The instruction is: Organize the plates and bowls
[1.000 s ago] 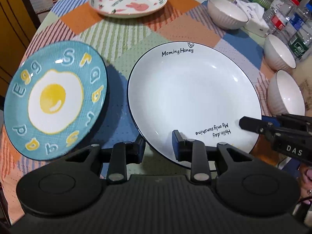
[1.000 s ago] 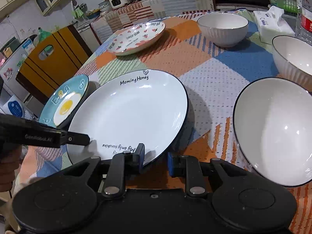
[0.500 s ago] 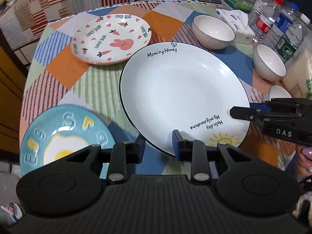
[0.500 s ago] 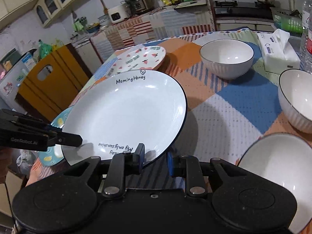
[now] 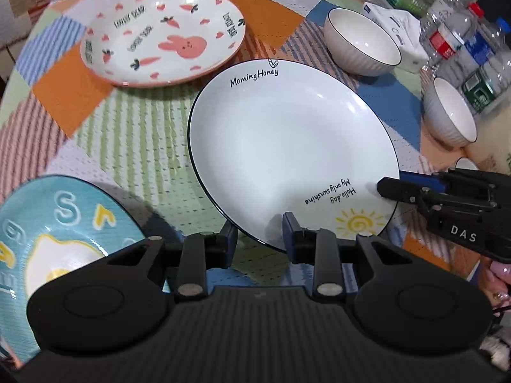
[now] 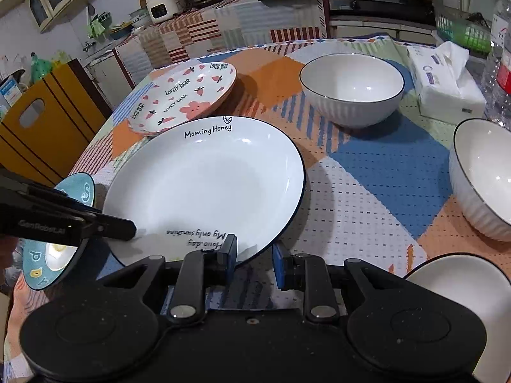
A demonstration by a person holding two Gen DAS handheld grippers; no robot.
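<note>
**White plate carried toward the rabbit plate**

Since one second ago, we had carried the white "Morning Honey" plate (image 5: 287, 146) away from the blue egg plate (image 5: 60, 233) and toward the pink rabbit plate (image 5: 163, 38). At this moment its far rim was just beside the rabbit plate, and in the right wrist view it seemed to cover a small part of that plate's near edge.

Our left gripper (image 5: 258, 233) held the near rim of the white plate, one finger above it and one finger below it, so the jaws were clamped on the rim. Our right gripper (image 6: 254, 257) held the same plate at the rim beside the words "Hello day", also with one finger on each side. From the shadow under it, the plate seemed to be lifted a little above the patchwork tablecloth (image 5: 134, 134).

The egg plate lay at the near left edge of the table. Three white ribbed bowls stood at the right side: the far bowl (image 6: 351, 87), the middle bowl (image 6: 482, 175) and the near bowl (image 6: 460, 287). A tissue pack (image 6: 444, 79) and water bottles (image 5: 460, 41) were behind them.
</note>
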